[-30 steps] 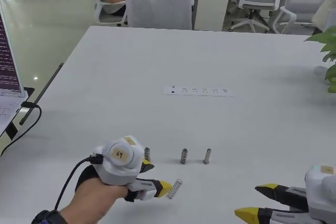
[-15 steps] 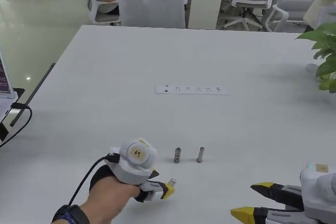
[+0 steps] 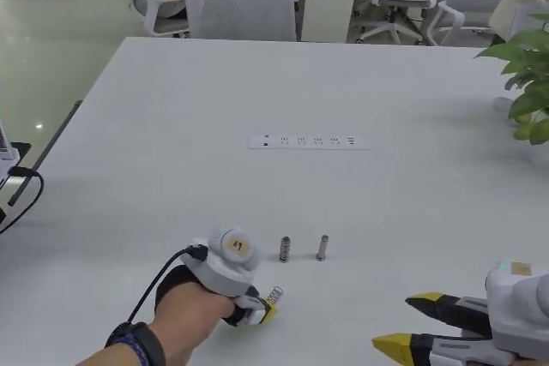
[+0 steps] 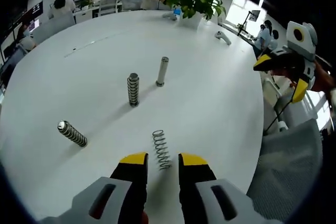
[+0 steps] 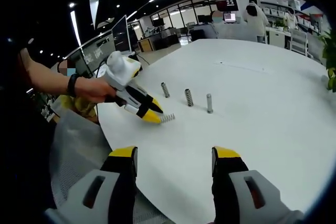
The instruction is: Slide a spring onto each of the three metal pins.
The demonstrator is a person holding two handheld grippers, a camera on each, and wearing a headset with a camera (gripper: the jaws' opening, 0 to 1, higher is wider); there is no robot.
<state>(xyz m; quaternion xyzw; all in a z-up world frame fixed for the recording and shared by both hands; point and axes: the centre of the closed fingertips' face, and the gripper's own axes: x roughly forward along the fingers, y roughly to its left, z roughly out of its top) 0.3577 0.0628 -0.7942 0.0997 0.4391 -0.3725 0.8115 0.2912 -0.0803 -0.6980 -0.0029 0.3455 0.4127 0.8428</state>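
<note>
Last spring to go: low in the left gripper view, the left gripper (image 4: 164, 158) straddles the near end of the loose spring (image 4: 161, 148) lying on the table, jaws narrowly parted and not yet pinching. The left pin (image 4: 72, 134) and middle pin (image 4: 133, 89) wear springs; the bare pin (image 4: 163, 71) stands upper centre. The next move looks to be pinch, lift and upend over it. The right gripper (image 5: 174, 153) waits wide open. A second ago the spring lay just off the tips.

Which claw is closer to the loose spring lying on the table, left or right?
Left. The left claw has its tips either side of one end of the loose spring; the right claw hangs open, well off to the side.
</note>
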